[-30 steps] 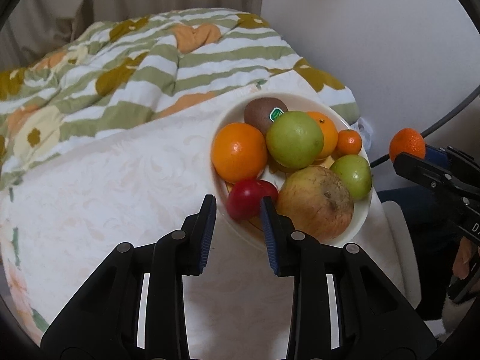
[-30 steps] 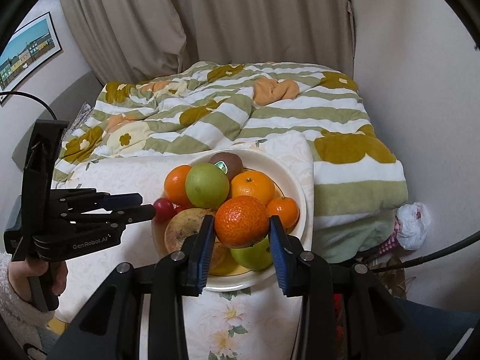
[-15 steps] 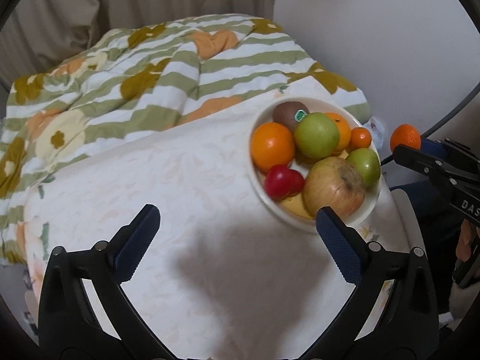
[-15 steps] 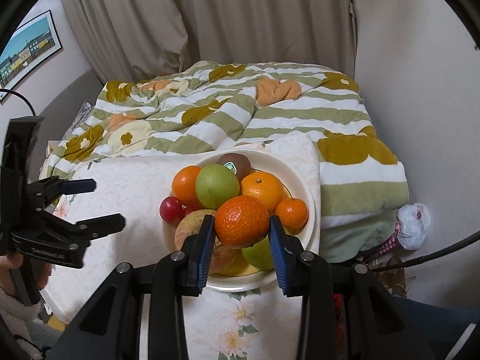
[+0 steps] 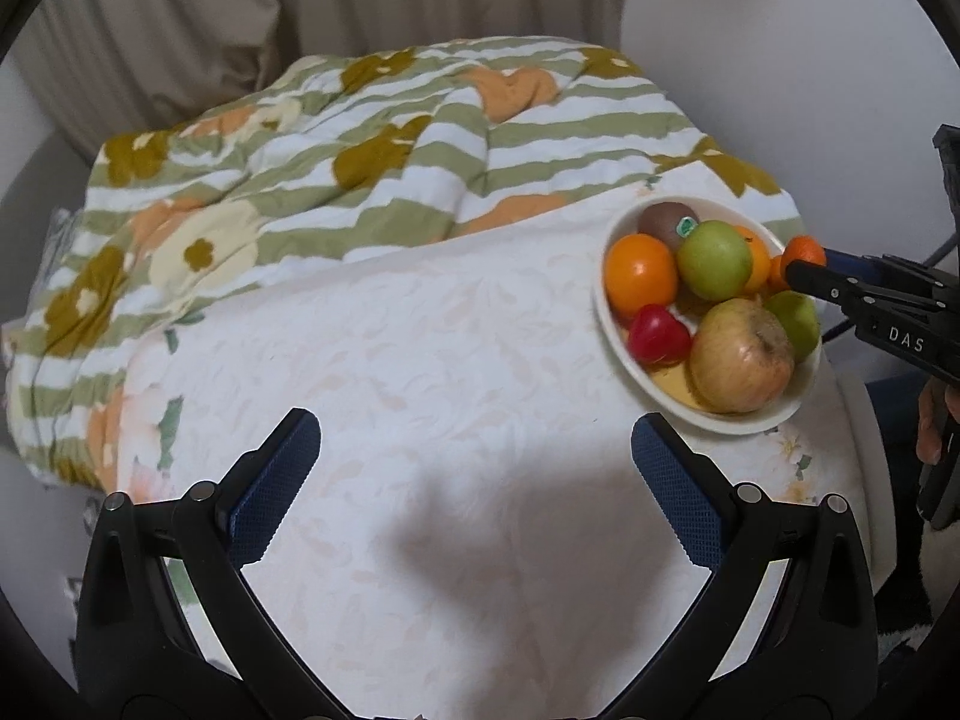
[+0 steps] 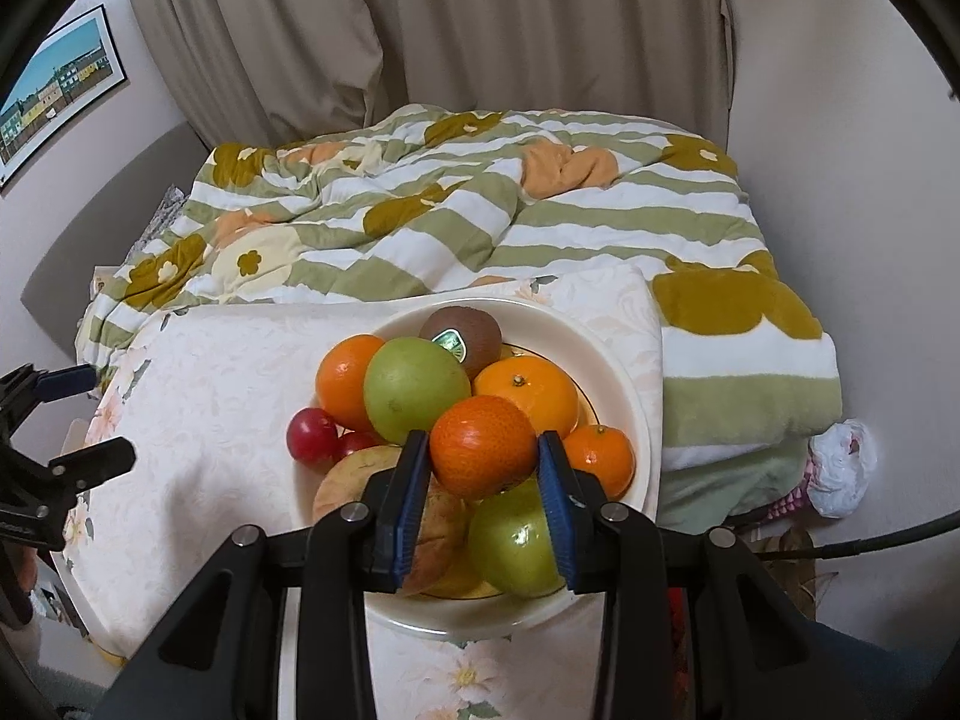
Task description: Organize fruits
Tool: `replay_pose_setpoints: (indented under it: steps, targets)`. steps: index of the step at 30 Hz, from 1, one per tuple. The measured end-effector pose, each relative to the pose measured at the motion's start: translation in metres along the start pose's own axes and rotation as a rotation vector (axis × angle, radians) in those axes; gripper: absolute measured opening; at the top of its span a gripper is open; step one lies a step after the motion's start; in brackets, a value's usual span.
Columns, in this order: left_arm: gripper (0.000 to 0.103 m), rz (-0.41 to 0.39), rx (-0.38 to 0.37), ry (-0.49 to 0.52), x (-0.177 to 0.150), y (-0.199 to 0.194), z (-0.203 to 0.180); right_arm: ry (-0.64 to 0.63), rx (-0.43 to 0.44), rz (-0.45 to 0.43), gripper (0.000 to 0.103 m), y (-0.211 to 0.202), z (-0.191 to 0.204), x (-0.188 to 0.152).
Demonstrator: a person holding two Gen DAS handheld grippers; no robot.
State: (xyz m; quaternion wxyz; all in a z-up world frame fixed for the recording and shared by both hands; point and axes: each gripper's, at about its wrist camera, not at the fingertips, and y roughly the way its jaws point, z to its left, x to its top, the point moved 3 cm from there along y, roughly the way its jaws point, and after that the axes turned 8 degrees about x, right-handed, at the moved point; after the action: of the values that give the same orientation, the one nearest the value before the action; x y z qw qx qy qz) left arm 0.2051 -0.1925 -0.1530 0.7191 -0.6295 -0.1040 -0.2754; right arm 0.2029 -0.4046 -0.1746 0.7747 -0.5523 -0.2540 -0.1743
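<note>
cream floral cloth [image 5: 456,360] covers the table, and the left gripper [image 5: 476,456] hangs over its bare near-left part with jaws spread wide and nothing between them. in the right wrist view that same gripper shows at the table's left edge.

moving right, the bowl [image 6: 630,360] sits at the table's right edge, near its far corner. inside it, from the left: a small red fruit [image 6: 311,434], an orange [image 6: 345,381], a green apple [image 6: 415,390] with a kiwi [image 6: 465,330] just behind it, a second orange [image 6: 531,393], and a small mandarin [image 6: 603,457] at the right rim. a yellowish apple [image 5: 741,354] and another green apple [image 6: 516,540] lie at the near side, partly hidden in the right wrist view.

the right gripper [image 6: 483,483] is clamped on a tangerine [image 6: 483,445], blue pads pressed to both sides. it is over the bowl's near-right part; whether the tangerine touches the fruit under it is hard to tell.

a striped quilt [image 6: 480,210] lies beyond the table.
</note>
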Motion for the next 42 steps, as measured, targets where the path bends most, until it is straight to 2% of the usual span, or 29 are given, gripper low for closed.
replay_pose_setpoints:
  steps: [3, 5, 7, 8, 9, 10, 18, 20, 21, 27, 31, 37, 42]
  targets:
    - [0.103, 0.006, 0.016, -0.026, -0.008, -0.003, 0.004, -0.008, 0.009, 0.004, 0.034, 0.003, -0.001, 0.000]
    - [0.103, 0.006, 0.022, -0.041, -0.012, -0.006, 0.006, -0.011, 0.010, 0.008, 0.042, 0.004, -0.001, 0.000]
    - [0.103, 0.003, 0.021, -0.058, -0.016, -0.010, 0.009, -0.014, 0.011, 0.003, 0.065, 0.001, 0.000, 0.000]
    - [0.103, 0.000, 0.019, -0.066, -0.018, -0.012, 0.009, -0.016, 0.004, -0.001, 0.073, -0.001, 0.002, -0.001]
    - [0.103, -0.004, 0.018, -0.072, -0.019, -0.014, 0.011, -0.019, -0.003, -0.005, 0.087, -0.003, 0.003, -0.001]
    - [0.103, -0.011, 0.015, -0.078, -0.021, -0.018, 0.012, -0.024, -0.010, -0.011, 0.093, -0.005, 0.005, -0.001]
    - [0.103, -0.121, 0.010, -0.090, -0.023, -0.060, 0.033, -0.054, -0.085, -0.057, 0.095, -0.041, 0.038, -0.001]
    - [0.103, -0.154, 0.015, -0.094, -0.023, -0.074, 0.041, -0.046, -0.103, -0.079, 0.097, -0.055, 0.051, -0.001]
    - [0.103, -0.175, 0.018, -0.099, -0.025, -0.083, 0.047, -0.039, -0.106, -0.087, 0.102, -0.062, 0.058, 0.000]
    - [0.103, -0.288, 0.042, -0.158, -0.035, -0.132, 0.081, -0.018, -0.134, -0.137, 0.102, -0.103, 0.108, 0.000]
    - [0.103, -0.345, 0.028, -0.207, -0.046, -0.160, 0.100, -0.010, -0.161, -0.189, 0.102, -0.127, 0.142, -0.007]
    - [0.103, -0.377, 0.041, -0.235, -0.065, -0.182, 0.119, -0.012, -0.198, -0.226, 0.102, -0.145, 0.176, -0.018]
    - [0.103, -0.396, 0.059, -0.246, -0.079, -0.195, 0.129, -0.022, -0.218, -0.240, 0.102, -0.152, 0.189, -0.025]
